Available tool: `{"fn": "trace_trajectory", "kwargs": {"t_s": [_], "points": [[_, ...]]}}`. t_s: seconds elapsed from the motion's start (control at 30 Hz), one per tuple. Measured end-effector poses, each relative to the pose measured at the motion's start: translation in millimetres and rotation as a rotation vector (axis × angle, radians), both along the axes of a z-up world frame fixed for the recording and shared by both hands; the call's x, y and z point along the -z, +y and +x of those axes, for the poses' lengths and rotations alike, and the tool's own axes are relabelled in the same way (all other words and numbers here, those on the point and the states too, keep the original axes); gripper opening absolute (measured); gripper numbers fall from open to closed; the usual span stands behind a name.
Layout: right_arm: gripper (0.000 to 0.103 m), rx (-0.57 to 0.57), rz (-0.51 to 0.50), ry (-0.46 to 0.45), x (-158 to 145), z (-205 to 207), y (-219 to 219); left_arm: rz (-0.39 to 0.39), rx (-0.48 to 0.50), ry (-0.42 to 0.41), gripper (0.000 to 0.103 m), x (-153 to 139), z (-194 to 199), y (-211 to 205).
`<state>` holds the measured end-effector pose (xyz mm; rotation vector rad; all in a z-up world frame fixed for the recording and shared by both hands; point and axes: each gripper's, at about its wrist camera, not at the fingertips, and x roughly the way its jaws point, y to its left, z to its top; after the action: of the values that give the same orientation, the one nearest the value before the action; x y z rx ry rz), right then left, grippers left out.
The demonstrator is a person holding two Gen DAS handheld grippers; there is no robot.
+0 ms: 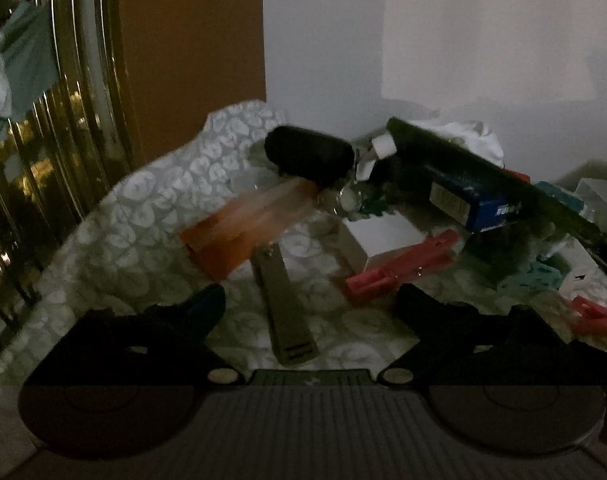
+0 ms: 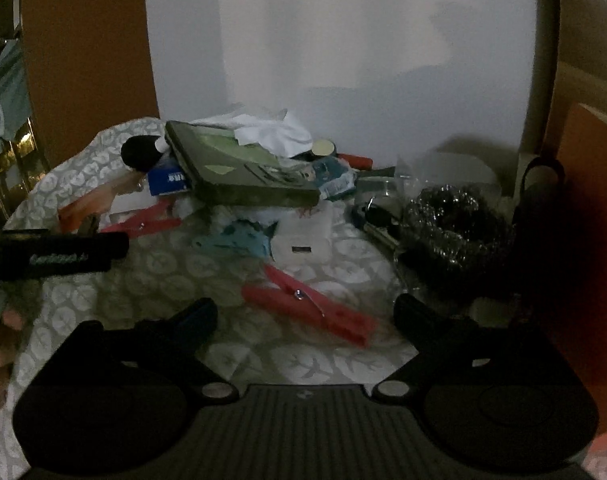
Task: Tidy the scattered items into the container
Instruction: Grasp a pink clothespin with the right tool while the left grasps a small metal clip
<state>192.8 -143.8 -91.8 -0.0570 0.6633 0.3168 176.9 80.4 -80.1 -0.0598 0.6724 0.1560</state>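
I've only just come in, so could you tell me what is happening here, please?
A person holds two grippers over a cluttered patterned cloth. Both are open and empty. The right gripper hovers around a red clothespin; the left gripper faces a flat metal strip and an orange case. No item is gripped, and no container is clearly identifiable.

Patterned cloth (image 2: 175, 280) covers surface, soft matt weave with pale leaf print. Red clothespin (image 2: 311, 308), matt plastic with small shiny metal spring. Steel scouring ball (image 2: 455, 216), coarse glinting wire. Orange block (image 1: 243, 224), translucent glossy plastic. Flat strip (image 1: 283, 304), dull brushed metal look. Blue box (image 1: 475, 200), printed smooth cardboard. White crumpled tissue (image 2: 271, 130), matt paper or cloth, cannot tell.
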Motion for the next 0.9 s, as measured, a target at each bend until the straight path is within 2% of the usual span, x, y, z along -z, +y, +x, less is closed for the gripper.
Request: {"fn": "trace_trajectory", "kwargs": {"t_s": [0.1,0.13,0.17,0.2,0.23,0.3,0.37,0.43,0.57,0.9], "points": [[0.089,-0.004,-0.011,0.003,0.1,2.2,-1.1,-0.02,0.001,0.009,0.09,1.7,-0.8,2.6],[0.082,-0.004,-0.018,0.002,-0.3,2.9,-0.9,-0.02,0.007,0.007,0.085,2.0,-1.9,2.4],[0.066,-0.007,-0.026,-0.002,-1.0,2.9,-0.4,-0.019,0.016,0.003,0.079,2.1,-3.2,1.8],[0.055,-0.014,-0.033,-0.006,-2.0,2.3,0.0,-0.018,0.028,-0.003,0.075,2.0,-5.0,1.2],[0.034,-0.022,-0.033,-0.005,-3.1,1.5,0.4,-0.016,0.04,-0.007,0.067,1.7,-5.7,0.5],[0.03,-0.03,-0.036,0.0,-3.4,0.2,1.4,-0.013,0.059,-0.014,0.055,1.6,-7.0,0.0],[0.025,-0.032,-0.03,0.009,-3.8,-0.8,0.6,-0.008,0.073,-0.024,0.029,1.1,-11.6,0.2],[0.02,-0.035,-0.015,0.022,-5.1,-3.4,-0.6,0.006,0.073,-0.028,0.017,0.6,-14.5,-1.2],[0.011,-0.047,0.005,0.032,-5.5,-10.0,-0.3,-0.014,0.068,-0.029,0.017,1.8,-15.4,3.0],[0.01,-0.043,0.048,0.029,-9.2,-18.1,-2.4,-0.023,0.052,-0.048,0.016,-0.3,-28.0,12.8]]}}
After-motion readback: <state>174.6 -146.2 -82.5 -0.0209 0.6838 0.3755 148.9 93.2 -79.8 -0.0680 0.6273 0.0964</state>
